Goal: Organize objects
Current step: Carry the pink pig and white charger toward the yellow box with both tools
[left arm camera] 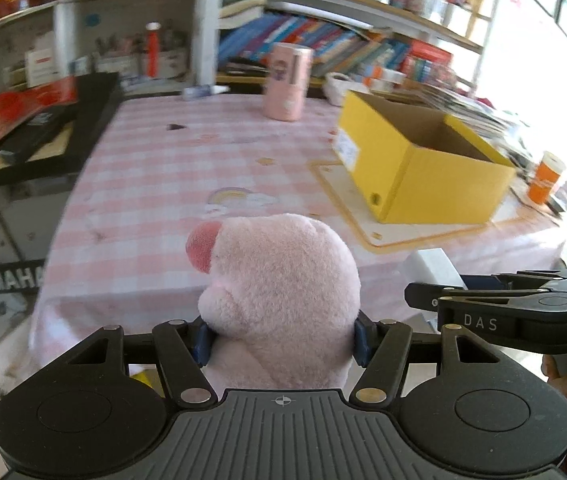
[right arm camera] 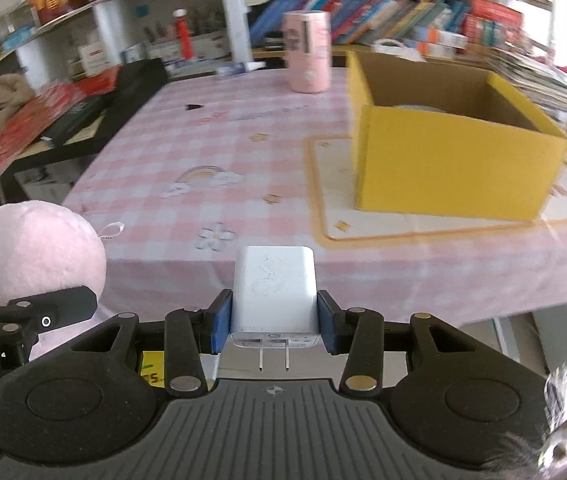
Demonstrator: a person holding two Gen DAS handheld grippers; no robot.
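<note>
A cluttered room of crowded bookshelves [left arm camera: 323,40] is seen behind a table [left arm camera: 187,168] under a pink checked cloth, where an open yellow box [left arm camera: 435,176] stands on the right, apparently the place for the things. The pink plush toy [left arm camera: 279,304], judged light, soft and yielding, is pinched low on its body by the left gripper [left arm camera: 281,340] above the near table edge. The small white charger [right arm camera: 274,292], judged stiff, smooth and slippery, is clamped across its flat sides by the right gripper [right arm camera: 274,326], prongs toward the camera.
</note>
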